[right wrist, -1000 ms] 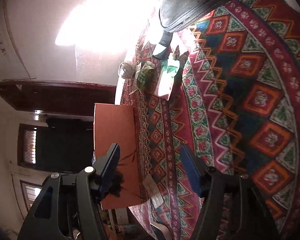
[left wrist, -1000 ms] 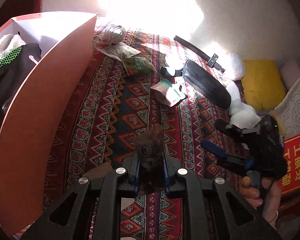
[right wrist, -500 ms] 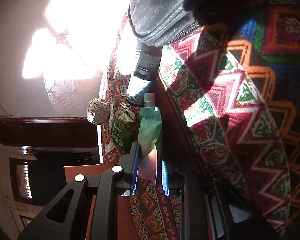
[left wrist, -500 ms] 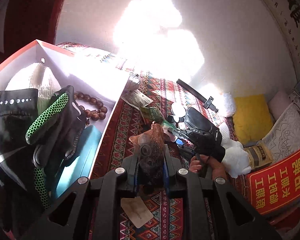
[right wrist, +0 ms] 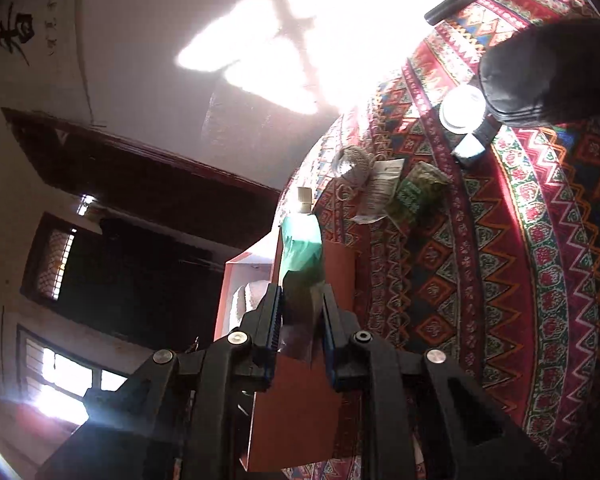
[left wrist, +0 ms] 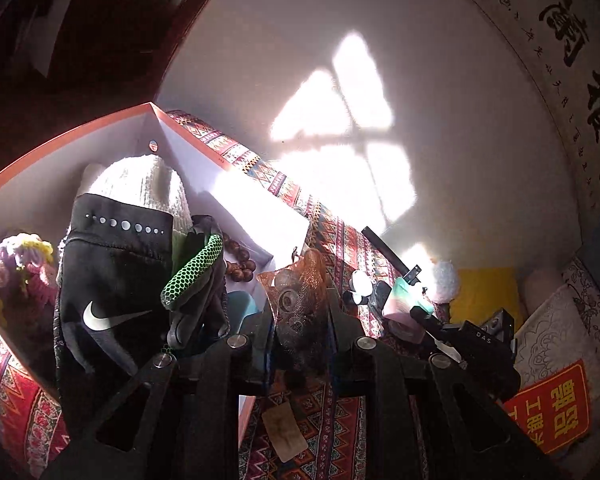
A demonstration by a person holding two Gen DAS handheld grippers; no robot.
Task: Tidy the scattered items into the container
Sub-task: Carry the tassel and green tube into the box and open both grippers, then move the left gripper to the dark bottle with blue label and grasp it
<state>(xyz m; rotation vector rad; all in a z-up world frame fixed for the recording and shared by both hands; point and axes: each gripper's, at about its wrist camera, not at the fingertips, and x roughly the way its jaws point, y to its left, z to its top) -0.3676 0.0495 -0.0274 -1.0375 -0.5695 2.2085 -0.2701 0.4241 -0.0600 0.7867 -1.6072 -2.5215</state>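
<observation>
Carrying brown mesh pouch (left wrist: 300,312), left gripper (left wrist: 300,320) pinched tight on it, orange box (left wrist: 60,152) just left, already holding black glove (left wrist: 112,280), knit hat (left wrist: 140,184), beads (left wrist: 240,264). Right gripper (right wrist: 300,320) clamped on green spout pouch (right wrist: 300,248), box beyond. Twine ball (right wrist: 352,164), packets (right wrist: 412,192), black case (right wrist: 548,72) left on cloth ahead-right.

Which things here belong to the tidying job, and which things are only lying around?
Job:
- orange box, the container
- brown mesh pouch in left tongs
- green spout pouch in right tongs
- twine ball, green packet, paper packet, still on the cloth

Lying about:
- yellow cushion
- red sign
- wall scroll
</observation>
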